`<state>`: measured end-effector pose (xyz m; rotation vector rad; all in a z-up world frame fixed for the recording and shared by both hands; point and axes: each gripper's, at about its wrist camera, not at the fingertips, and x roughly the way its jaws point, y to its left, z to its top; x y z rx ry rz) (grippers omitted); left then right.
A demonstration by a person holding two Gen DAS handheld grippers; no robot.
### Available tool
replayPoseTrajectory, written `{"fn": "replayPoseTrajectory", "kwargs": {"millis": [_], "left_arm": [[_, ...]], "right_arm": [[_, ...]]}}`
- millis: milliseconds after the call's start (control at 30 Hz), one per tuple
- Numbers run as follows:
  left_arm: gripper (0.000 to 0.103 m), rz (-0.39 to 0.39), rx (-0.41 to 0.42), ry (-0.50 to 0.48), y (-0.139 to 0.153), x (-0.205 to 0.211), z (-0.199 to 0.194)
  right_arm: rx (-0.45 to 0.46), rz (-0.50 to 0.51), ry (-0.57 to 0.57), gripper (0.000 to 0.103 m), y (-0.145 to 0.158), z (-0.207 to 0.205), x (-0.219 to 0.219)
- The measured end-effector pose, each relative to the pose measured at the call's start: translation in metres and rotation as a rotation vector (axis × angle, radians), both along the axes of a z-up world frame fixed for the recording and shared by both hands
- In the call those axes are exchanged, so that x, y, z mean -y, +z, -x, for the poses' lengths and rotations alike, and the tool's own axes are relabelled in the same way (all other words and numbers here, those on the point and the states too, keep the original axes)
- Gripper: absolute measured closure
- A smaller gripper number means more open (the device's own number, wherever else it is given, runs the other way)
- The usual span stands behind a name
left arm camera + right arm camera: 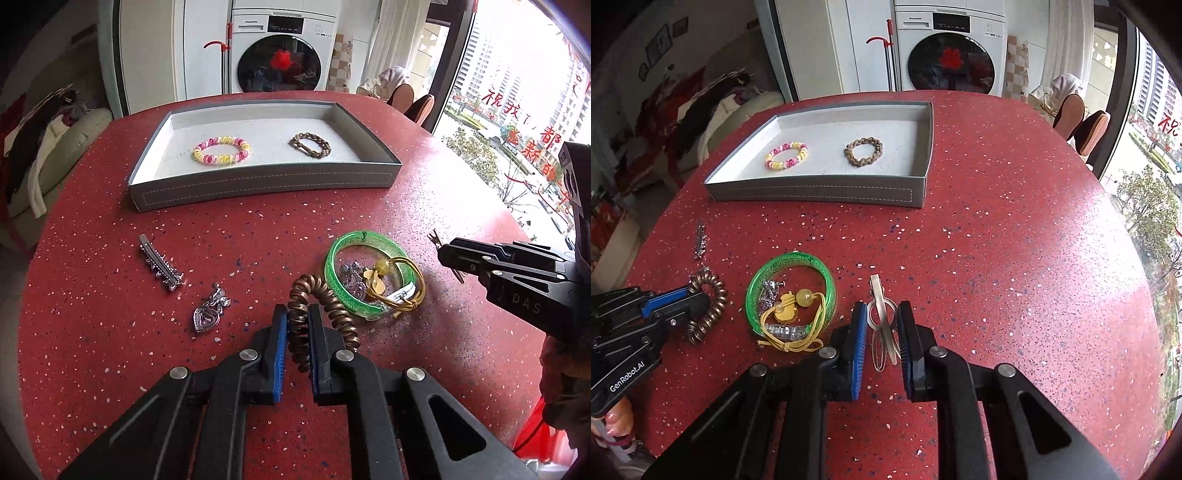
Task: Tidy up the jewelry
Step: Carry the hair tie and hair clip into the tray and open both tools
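L: my left gripper (297,325) pinches brown coil hair tie (317,317) on the red table (258,229); springy, light; grip one strand | R: right gripper (882,332) clamps metal hair clip (882,314); thin, slippery; grip mid-length | Dest: grey tray (258,184), well apart

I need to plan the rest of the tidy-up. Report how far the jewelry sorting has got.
Done: two bracelets, a pink-yellow one and a brown one, lie in the tray. In hand: the left tool is shut on a coil tie; the right tool is shut on a clip. Left on the table: a green bangle ringing small pieces, a silver barrette, a heart pendant.
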<state>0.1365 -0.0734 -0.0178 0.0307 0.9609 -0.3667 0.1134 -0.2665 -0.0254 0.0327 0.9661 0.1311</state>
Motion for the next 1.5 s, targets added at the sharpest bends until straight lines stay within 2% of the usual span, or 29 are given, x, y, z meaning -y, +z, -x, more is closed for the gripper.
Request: {"fn": "replayPoseTrajectory", "kwargs": {"millis": [333, 667, 800, 1133, 1333, 1500], "left_arm": [[0.074, 0.035, 0.050, 0.036, 0.033, -0.022, -0.024], [0.074, 0.028, 0.105, 0.074, 0.066, -0.039, -0.089], [0.074, 0.023, 0.093, 0.091, 0.070, -0.042, -0.125], [0.074, -0.018, 0.067, 0.119, 0.054, -0.029, -0.208], [0.074, -0.070, 0.056, 0.143, 0.025, -0.023, -0.246], [0.074, -0.111, 0.026, 0.146, 0.000, -0.018, -0.257]], "right_arm": [[0.045, -0.121, -0.019, 0.085, 0.031, -0.021, 0.005], [0.070, -0.137, 0.012, 0.085, 0.055, -0.081, -0.006], [0.070, -0.157, 0.011, 0.085, 0.059, -0.115, -0.009], [0.034, -0.182, -0.031, 0.085, 0.044, -0.196, -0.010], [-0.001, -0.169, -0.066, 0.085, 0.018, -0.227, -0.010], [-0.025, -0.142, -0.084, 0.085, -0.003, -0.239, -0.011]]}}
